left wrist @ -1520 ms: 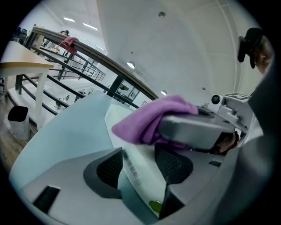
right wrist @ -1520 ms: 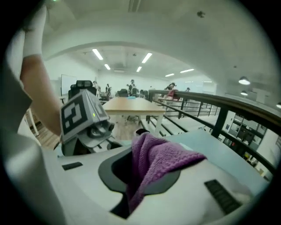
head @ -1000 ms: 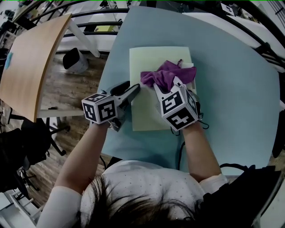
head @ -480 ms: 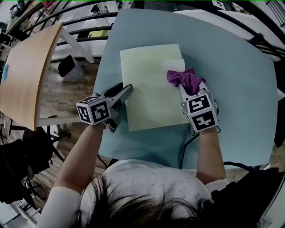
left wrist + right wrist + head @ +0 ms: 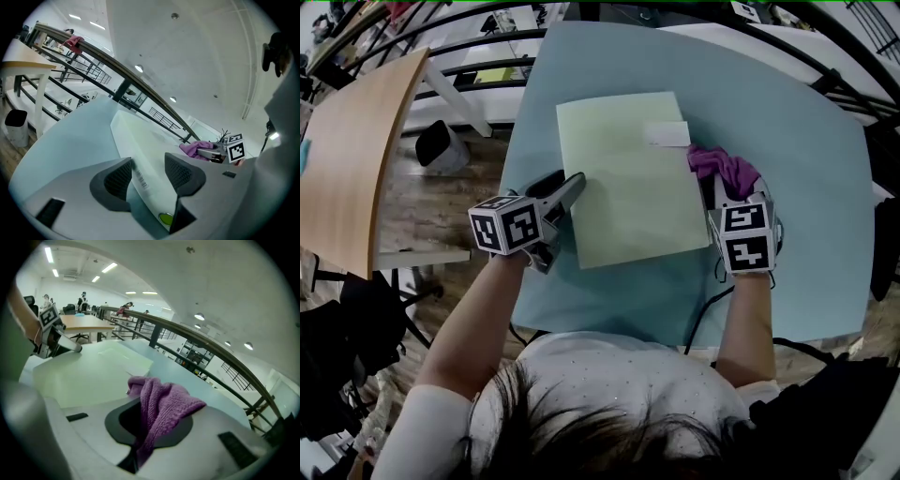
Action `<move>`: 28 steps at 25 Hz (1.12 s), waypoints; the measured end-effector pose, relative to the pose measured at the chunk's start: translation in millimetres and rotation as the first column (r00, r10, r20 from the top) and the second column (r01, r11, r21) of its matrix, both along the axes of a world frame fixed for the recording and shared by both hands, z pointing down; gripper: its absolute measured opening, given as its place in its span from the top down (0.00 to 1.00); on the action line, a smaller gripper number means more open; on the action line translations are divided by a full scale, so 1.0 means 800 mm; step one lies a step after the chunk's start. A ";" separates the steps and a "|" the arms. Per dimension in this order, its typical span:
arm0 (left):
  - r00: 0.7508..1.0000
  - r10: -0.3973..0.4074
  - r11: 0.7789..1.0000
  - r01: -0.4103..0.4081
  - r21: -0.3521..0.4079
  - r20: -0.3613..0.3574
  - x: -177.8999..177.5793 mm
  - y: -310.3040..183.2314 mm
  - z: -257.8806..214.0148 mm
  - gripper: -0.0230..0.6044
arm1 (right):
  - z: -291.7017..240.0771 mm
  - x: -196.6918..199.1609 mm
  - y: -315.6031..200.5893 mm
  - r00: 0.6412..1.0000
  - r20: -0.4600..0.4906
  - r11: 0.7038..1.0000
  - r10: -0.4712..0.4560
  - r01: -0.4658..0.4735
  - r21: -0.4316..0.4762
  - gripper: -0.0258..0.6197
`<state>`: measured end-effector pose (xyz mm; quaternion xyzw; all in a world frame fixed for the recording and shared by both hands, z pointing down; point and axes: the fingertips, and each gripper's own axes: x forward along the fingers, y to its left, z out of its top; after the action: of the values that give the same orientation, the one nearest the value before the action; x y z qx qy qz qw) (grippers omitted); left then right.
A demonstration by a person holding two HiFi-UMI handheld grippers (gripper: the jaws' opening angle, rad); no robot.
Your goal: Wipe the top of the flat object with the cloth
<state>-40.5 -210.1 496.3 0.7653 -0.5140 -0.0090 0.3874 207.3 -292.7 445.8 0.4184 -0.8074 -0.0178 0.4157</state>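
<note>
In the head view the pale flat object point(image 5: 628, 187) lies on the blue table point(image 5: 825, 169), with the left gripper point(image 5: 570, 187) at its left edge and the right gripper point(image 5: 718, 190) carrying the purple cloth point(image 5: 727, 169) just off its right edge. The left gripper view shows those jaws wide, straddling the object's edge without pinching it, so a firm swipe could slide the object. In the right gripper view the jaws are clamped on a fold of bunched cloth, and dragging it might tug it loose or scrape the jaws.
</note>
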 end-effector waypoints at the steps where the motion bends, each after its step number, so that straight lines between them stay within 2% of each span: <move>1: 1.000 -0.001 1.000 0.001 0.001 0.001 -0.002 -0.001 0.000 0.61 | -0.014 -0.003 0.002 0.999 0.041 1.000 0.013 -0.014 0.018 0.93; 3: 1.000 -0.002 1.000 0.002 -0.001 0.000 -0.003 -0.001 0.000 0.61 | -0.046 -0.016 0.009 0.989 0.145 0.999 0.011 -0.019 0.049 0.93; 5: 1.000 -0.003 1.000 0.003 -0.007 -0.003 -0.003 -0.001 0.001 0.61 | -0.079 -0.043 0.024 0.959 0.282 0.998 -0.024 0.005 0.068 0.93; 8: 1.000 0.007 1.000 -0.007 -0.015 -0.015 -0.003 -0.003 0.000 0.61 | -0.103 -0.114 0.059 0.869 0.481 0.993 -0.114 0.117 0.024 0.93; 11: 1.000 0.009 1.000 -0.009 -0.023 -0.026 -0.005 -0.006 0.000 0.61 | -0.084 -0.202 0.110 0.798 0.571 0.955 -0.192 0.285 -0.077 0.93; 13: 1.000 0.012 1.000 -0.012 -0.027 -0.027 -0.004 -0.007 0.001 0.61 | -0.057 -0.253 0.148 0.781 0.582 0.916 -0.226 0.373 -0.145 0.93; 15: 0.999 0.019 0.999 -0.021 -0.036 -0.037 -0.003 -0.006 0.002 0.61 | -0.020 -0.285 0.181 0.805 0.532 0.877 -0.261 0.429 -0.218 0.93; 17: 0.997 0.028 0.998 -0.032 -0.050 -0.069 -0.003 -0.004 0.002 0.63 | 0.008 -0.294 0.191 0.849 0.436 0.871 -0.299 0.429 -0.239 0.93; 19: 0.994 0.040 0.997 -0.047 -0.063 -0.102 -0.005 -0.002 0.001 0.63 | 0.027 -0.284 0.183 0.892 0.341 0.886 -0.295 0.389 -0.251 0.93; 21: 0.992 0.049 0.996 -0.057 -0.068 -0.115 -0.006 -0.001 0.001 0.64 | 0.038 -0.270 0.172 0.922 0.273 0.901 -0.275 0.347 -0.262 0.93; 25: 0.992 0.073 0.995 -0.080 -0.065 -0.102 -0.004 -0.001 0.000 0.65 | 0.042 -0.243 0.144 0.953 0.236 0.937 -0.188 0.246 -0.248 0.92; 28: 0.988 0.100 0.992 -0.108 -0.071 -0.118 -0.001 -0.001 0.000 0.66 | 0.042 -0.213 0.123 0.973 0.196 0.961 -0.118 0.162 -0.225 0.93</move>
<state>-41.2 -210.7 496.1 0.7739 -0.4504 -0.0127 0.4451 36.6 -194.4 479.8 0.3065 -0.8656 0.0883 0.3860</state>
